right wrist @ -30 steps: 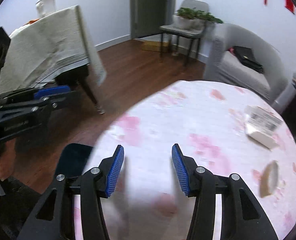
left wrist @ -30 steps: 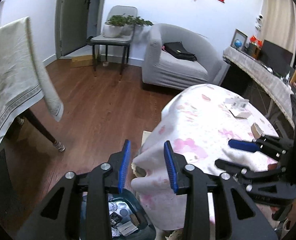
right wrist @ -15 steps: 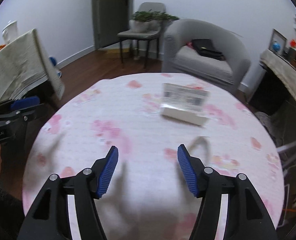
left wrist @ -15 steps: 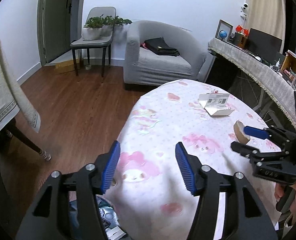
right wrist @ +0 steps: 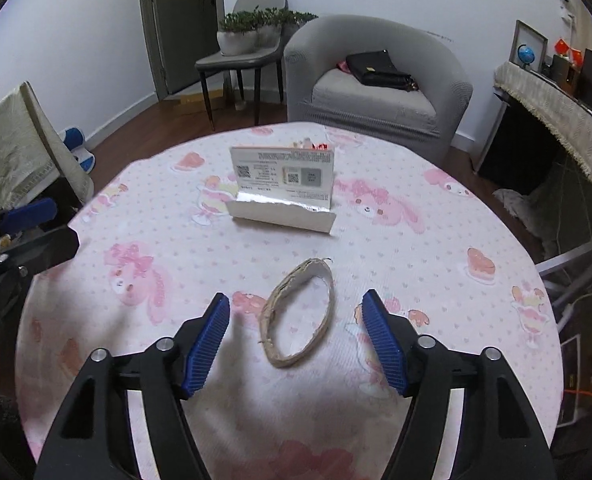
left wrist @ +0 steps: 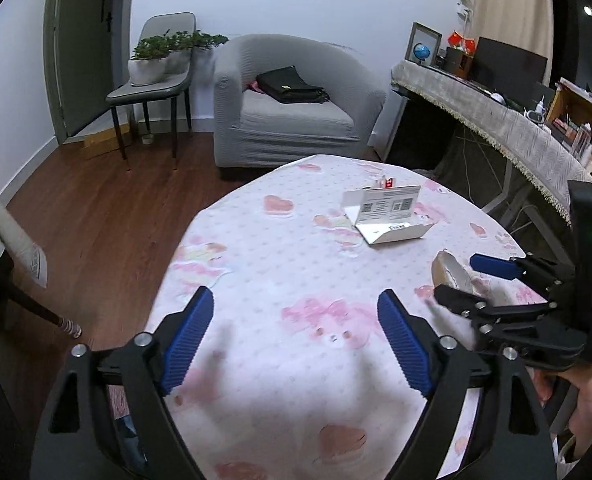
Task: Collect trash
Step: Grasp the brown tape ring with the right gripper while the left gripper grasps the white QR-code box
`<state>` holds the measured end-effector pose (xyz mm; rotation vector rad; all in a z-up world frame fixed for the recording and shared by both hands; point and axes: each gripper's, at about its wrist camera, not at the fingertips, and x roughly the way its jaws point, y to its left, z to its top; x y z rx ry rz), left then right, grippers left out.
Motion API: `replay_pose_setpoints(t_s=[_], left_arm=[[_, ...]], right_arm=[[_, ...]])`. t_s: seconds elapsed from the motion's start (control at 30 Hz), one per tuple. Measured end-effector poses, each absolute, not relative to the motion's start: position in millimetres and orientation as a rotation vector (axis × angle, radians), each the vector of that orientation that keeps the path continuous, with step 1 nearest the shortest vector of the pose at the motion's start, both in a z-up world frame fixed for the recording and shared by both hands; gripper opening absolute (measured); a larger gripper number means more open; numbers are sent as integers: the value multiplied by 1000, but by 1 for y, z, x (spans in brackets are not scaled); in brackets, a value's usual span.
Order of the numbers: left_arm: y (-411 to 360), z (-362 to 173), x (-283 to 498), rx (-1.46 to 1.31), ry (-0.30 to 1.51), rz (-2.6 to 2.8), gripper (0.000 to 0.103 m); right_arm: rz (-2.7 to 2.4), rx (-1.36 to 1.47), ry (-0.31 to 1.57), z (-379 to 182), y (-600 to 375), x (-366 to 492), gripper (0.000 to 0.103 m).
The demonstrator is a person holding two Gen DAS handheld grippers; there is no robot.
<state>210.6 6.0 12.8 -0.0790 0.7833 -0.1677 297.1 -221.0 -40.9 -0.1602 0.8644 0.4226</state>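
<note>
Trash remains on the table [right wrist: 435, 240]: a cardboard ring [right wrist: 300, 312] near the front edge and a torn box [right wrist: 282, 192] farther back at the middle. Neither is collected yet. The right gripper [right wrist: 296, 344] hovers just short of the ring, jaws apart though they have just narrowed, pinching nothing. The left gripper [left wrist: 296, 340], to the left, has just spread wide and is empty.

Left gripper [left wrist: 296, 336]: jaws just been opening, wide, nothing between. Right gripper [right wrist: 296, 342]: jaws just been closing, pads clear, tilted down.
</note>
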Motion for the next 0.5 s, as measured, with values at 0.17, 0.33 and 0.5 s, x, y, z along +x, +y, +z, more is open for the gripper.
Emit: replay_pose_setpoints(t_s=[0.17, 0.33, 0.5], left_arm=[[-15, 15, 231, -81, 796, -199, 88], [-45, 17, 254, -68, 810, -228, 92], [-68, 15, 271, -37, 804, -222, 94]], right_arm=[[424, -175, 887, -48, -225, 305, 37], [399, -130, 849, -37, -246, 308, 37], [364, -89, 834, -35, -271, 312, 37]])
